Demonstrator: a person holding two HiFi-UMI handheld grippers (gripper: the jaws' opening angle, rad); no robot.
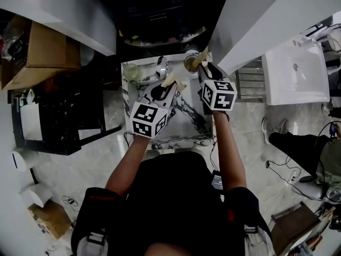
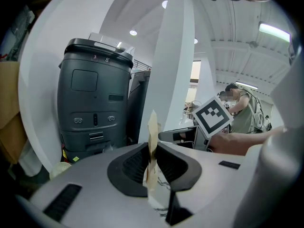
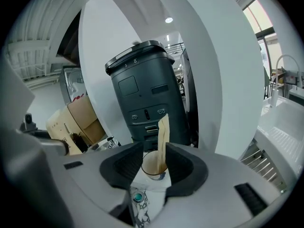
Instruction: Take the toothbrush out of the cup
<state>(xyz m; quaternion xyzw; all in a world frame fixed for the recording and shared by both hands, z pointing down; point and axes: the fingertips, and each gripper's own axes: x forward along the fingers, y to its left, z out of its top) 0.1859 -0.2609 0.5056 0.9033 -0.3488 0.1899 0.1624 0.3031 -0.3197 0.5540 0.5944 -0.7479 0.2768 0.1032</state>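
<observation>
Indoor test lab or studio, white partition panels [image 1: 69,15], cardboard box [image 1: 42,49], loose floor cables [image 1: 279,169], white sink unit [image 1: 295,73], dark grey machine [image 3: 145,96]

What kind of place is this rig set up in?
Probably an indoor lab or workshop rather than a home bathroom: a white sink stands alone, with a cardboard box and loose cables on the floor.

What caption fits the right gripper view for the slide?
Right gripper, jaws apart, facing a cup with a tan toothbrush standing in it.
</observation>
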